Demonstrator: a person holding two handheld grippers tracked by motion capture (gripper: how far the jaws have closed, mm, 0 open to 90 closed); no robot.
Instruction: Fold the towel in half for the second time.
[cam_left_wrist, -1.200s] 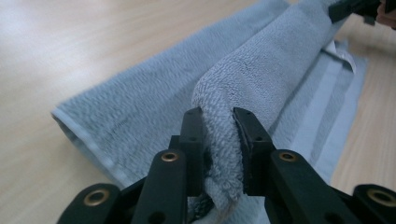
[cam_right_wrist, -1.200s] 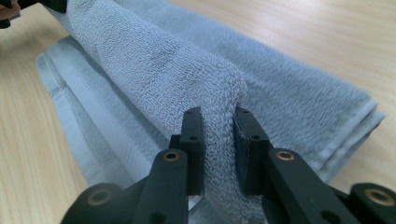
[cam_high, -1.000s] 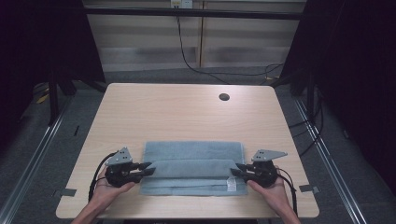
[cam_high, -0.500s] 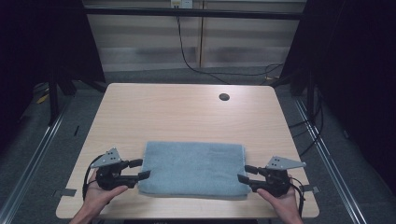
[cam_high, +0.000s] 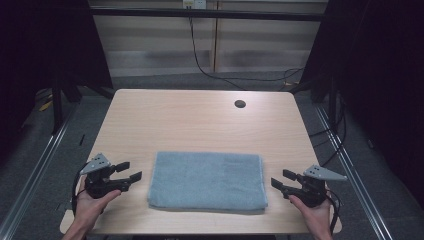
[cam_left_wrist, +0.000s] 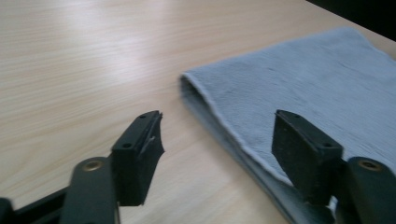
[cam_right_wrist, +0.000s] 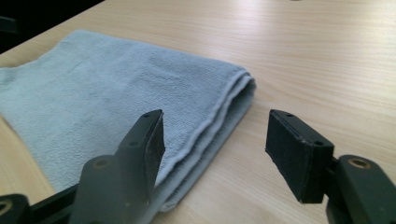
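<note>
Near the table's (cam_high: 150, 120) front edge, the left gripper (cam_high: 129, 171) and right gripper (cam_high: 281, 179) rest in the person's hands, jaws spread wide after just opening, nothing between them. Between the two, just clear of each, the folded grey towel (cam_high: 207, 180) lies flat. Farther back sits a small dark hole (cam_high: 240, 104).

A pale blue-grey towel (cam_high: 207, 181) lies folded flat on the tabletop (cam_high: 200, 120), near the edge closest to the person and about midway between the left and right edges. It forms a neat rectangle, long side running along that near edge. The cloth is soft terry with a stitched hem. At each short end the stacked layers show, edges lined up, resting loose with nothing pressing on them.
</note>
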